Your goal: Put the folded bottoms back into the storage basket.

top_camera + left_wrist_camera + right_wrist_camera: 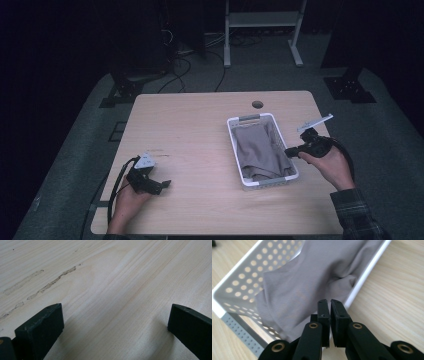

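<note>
Two claws are in your hands, and the high view sets them well apart: your left claw [162,184] lies low on the table [200,130], far from the work, while your right claw [290,149] sits at the near right rim of the white basket [233,142], tips touching or just over the edge. The grey cloth [260,150] lies inside the basket, just ahead of that claw.

In the left gripper view, the jaws stand wide apart with bare wood between them; that claw holds nothing.

In the right gripper view, the jaws are pressed nearly together with only a thin slit left, and no cloth can be made out between them. The cloth [312,282] is bunched just beyond the tips, inside the basket's rim [364,275].

By my reading the cloth is stowed and your right claw is at the rim with nothing gripped. If more tucking is needed, spread the jaws first and dip past the rim; otherwise lift clear without snagging the wall.
</note>
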`<state>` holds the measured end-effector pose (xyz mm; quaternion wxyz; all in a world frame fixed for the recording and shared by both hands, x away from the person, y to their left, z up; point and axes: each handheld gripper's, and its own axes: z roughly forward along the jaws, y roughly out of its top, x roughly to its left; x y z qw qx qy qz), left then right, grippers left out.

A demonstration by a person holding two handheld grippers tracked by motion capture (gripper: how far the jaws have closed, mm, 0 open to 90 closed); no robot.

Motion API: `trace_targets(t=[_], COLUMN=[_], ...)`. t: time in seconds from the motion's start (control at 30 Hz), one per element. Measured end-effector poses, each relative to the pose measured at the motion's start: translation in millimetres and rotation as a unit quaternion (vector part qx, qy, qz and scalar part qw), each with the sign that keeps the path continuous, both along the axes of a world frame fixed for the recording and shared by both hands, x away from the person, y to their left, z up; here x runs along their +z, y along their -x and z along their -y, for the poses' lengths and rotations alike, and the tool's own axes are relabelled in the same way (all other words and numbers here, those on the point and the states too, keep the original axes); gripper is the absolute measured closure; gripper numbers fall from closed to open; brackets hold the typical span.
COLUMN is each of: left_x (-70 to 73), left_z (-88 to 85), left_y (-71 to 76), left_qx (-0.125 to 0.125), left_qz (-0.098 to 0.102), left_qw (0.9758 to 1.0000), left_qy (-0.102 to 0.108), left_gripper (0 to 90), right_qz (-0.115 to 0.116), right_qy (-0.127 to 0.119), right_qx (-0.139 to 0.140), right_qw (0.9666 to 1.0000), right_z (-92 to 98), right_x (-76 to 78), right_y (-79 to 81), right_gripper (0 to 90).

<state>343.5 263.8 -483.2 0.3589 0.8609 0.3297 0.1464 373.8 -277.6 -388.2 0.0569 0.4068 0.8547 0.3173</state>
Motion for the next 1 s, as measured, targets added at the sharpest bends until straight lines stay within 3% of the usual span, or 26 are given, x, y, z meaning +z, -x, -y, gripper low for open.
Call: trace_targets(t=[0.03,0.13,0.47,0.6,1.0], left_x=[0.0,0.0,0.0,-0.2,-0.1], left_z=[0.0,0.0,-0.1,0.1,0.0], left_y=[0.0,0.0,0.0,0.0,0.0], left_qx=[0.000,0.000,-0.001,0.000,0.000], left_qz=[0.000,0.000,0.000,0.001,0.001], left_qw=[1.0000,1.0000,1.0000,1.0000,1.0000], left_qy=[0.000,0.000,0.000,0.002,0.001], left_gripper=[0.0,0.0,0.0,0.0,0.0], right_qz=[0.011,0.025,0.013,0.013,0.022], right_qy=[0.015,0.004,0.009,-0.005,-0.021], right_qx=[-0.002,-0.007,-0.012,-0.009,0.022], right_qw=[0.9998,0.9997,0.9998,0.9999,0.9993], right_z=[-2.7,1.9,16.1,19.8,-0.7], right_x=[-0.9,1.3,-9.0,-13.2,-17.2], right_y=[1.8,5.7,15.3,20.1,31.1], right_gripper=[86.6,89.3,89.6,89.6,89.6])
